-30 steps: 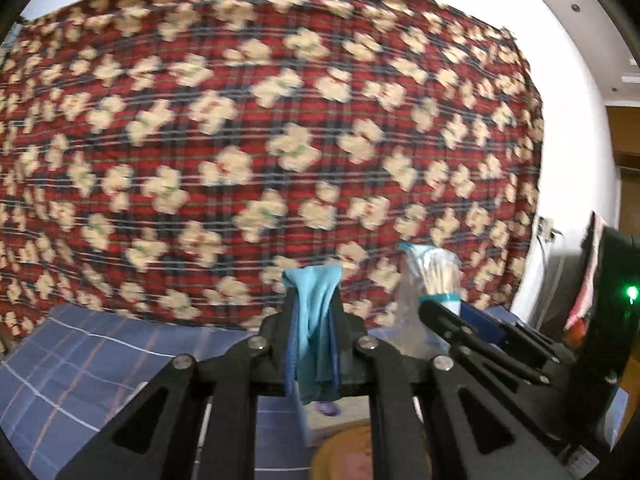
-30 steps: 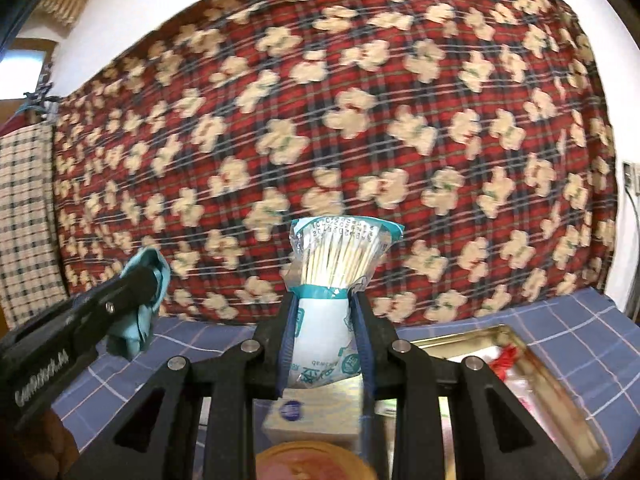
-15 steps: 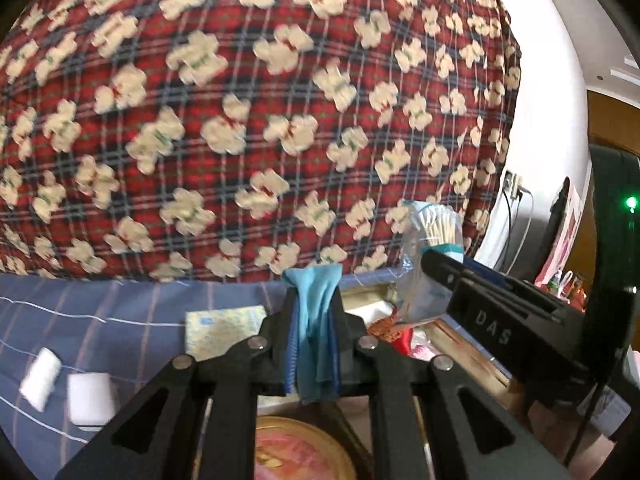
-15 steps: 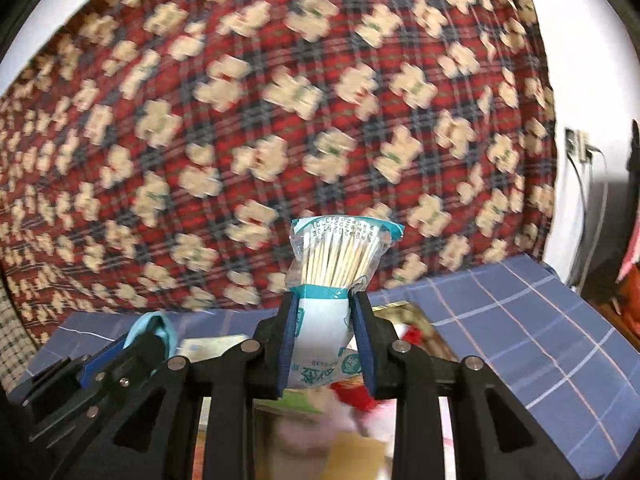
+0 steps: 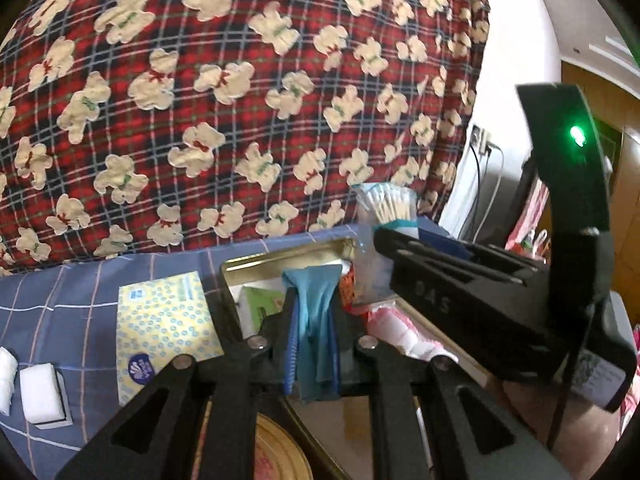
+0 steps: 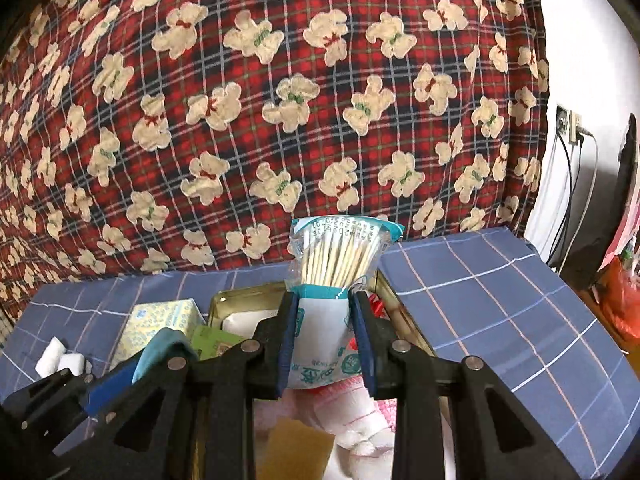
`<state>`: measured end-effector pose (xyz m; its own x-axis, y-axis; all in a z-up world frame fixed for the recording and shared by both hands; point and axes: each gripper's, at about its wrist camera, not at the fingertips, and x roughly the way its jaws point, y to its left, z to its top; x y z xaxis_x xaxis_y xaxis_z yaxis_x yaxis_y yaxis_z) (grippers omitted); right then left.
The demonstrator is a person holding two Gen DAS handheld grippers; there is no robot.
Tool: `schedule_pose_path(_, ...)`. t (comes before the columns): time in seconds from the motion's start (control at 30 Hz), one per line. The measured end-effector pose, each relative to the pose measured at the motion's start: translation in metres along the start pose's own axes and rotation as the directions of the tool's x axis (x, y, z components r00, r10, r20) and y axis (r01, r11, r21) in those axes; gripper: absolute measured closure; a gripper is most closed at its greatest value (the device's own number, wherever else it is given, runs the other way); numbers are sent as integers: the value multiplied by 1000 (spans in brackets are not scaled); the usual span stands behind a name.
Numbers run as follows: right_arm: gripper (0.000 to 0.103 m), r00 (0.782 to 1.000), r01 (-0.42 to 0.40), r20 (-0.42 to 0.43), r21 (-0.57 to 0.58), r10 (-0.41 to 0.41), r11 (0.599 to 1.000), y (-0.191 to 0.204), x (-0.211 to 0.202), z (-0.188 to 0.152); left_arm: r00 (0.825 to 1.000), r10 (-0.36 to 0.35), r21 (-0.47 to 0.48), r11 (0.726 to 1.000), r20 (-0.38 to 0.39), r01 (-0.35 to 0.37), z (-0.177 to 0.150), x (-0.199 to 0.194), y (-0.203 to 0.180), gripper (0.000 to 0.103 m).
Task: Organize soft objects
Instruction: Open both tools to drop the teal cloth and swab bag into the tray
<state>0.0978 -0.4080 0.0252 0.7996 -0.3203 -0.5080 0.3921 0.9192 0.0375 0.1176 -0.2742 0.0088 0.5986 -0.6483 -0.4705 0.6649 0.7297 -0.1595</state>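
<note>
A: Starting at the left, what is lying on the blue checked cloth [image 5: 72, 304] covering the desk?

B: Two white foam blocks [image 5: 42, 394] are sitting near the left edge, and a yellow pack of tissues [image 5: 164, 324] is lying just beside the gold metal tray [image 5: 280, 258].

A: And the left tool [image 5: 314, 332]?

B: It is clamping fully shut on a teal cloth [image 5: 316, 320], which is hanging folded between the pads above the near left part of the tray.

A: What is lying inside the tray?

B: A green packet [image 5: 260, 300], something white, and a pink-and-white soft thing [image 6: 352, 412] are lying there. In the right wrist view a tan sponge-like piece [image 6: 296, 456] is showing below the tool, too.

A: What is the right tool [image 6: 324, 344] doing?

B: It is squeezing a plastic bag of cotton swabs [image 6: 338, 280] by its lower half, with the swab sticks fanning out above the pads. The bag is standing upright over the tray, just right of the cloth.

A: And behind everything?

B: A red plaid fabric with cream bears [image 6: 280, 100] is hanging across the back, and cables [image 6: 568, 184] are running down the white wall at the far right.
</note>
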Motion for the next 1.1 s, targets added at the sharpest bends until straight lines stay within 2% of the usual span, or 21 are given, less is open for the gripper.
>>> schedule_pose_path(0.3, 73, 995, 20, -94, 18, -18, 1000, -17, 18, -5, 997, -8, 43, 999, -79, 11, -11, 17, -11, 92)
schedule_pose_path(0.63, 72, 992, 9, -125, 6, -8, 1000, -14, 23, -8, 994, -15, 70, 997, -105, 22, -17, 24, -20, 92)
schedule_pose_path(0.77, 71, 991, -2, -135, 6, 3, 1000, -13, 25, -9, 994, -15, 84, 996, -107, 24, -18, 24, -24, 80)
schedule_pose_path(0.8, 70, 991, 0, -131, 4, 1, 1000, -12, 25, -9, 994, -16, 88, 996, -105, 26, -18, 23, -25, 74)
schedule_pose_path(0.83, 62, 992, -4, -124, 7, 4, 1000, -12, 23, -8, 995, -13, 91, 996, -98, 22, -19, 22, -26, 62)
schedule_pose_path(0.9, 45, 995, -9, -104, 15, 10, 1000, -13, 21, -7, 997, 1, 96, 995, -77, 7, -19, 18, -27, 48)
schedule_pose_path(0.93, 41, 996, -10, -86, 19, 11, 1000, -13, 18, -6, 998, 3, 99, 995, -68, 4, -18, 17, -28, 47)
schedule_pose_path(1.1, 41, 1000, -19, -1, 34, 19, 999, -12, 4, -1, 999, 24, 98, 995, -36, -21, -15, 10, -25, 36)
